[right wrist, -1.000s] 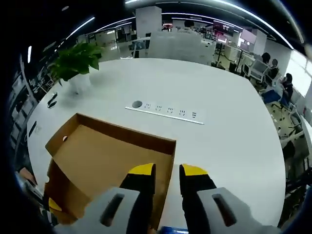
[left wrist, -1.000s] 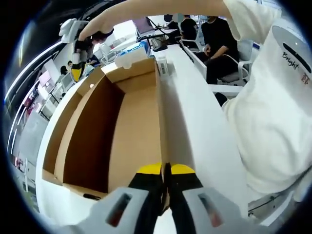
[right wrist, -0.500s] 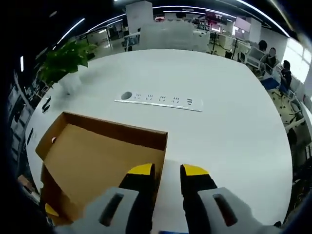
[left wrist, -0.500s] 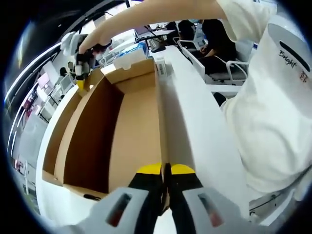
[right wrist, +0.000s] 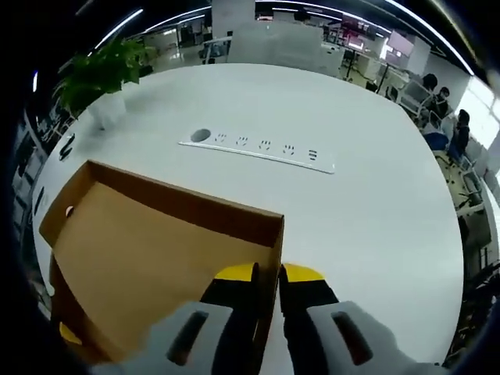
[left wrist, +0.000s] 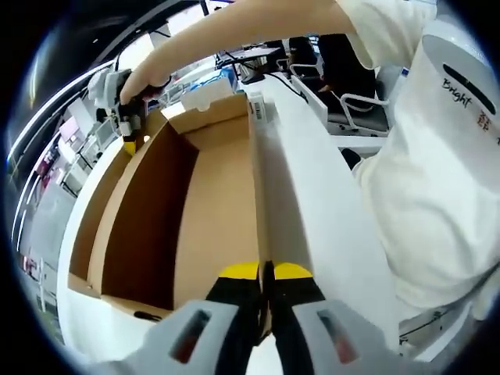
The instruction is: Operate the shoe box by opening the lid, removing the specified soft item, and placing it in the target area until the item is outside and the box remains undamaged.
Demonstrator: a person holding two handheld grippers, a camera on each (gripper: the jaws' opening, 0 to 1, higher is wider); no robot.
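Shoe box (left wrist: 195,211) open on white table (right wrist: 375,211), brown interior bare as far as visible; soft item not seen. Left gripper (left wrist: 266,273) pinching near box wall, jaws pressed together on cardboard. Right gripper (right wrist: 267,275) nipping far wall edge, jaws nearly closed on it. Likely step: steadying or spreading box. Next: locate item, keep grip gentle to spare cardboard. Nearby: socket strip (right wrist: 258,146), potted plant (right wrist: 101,74), both well apart.
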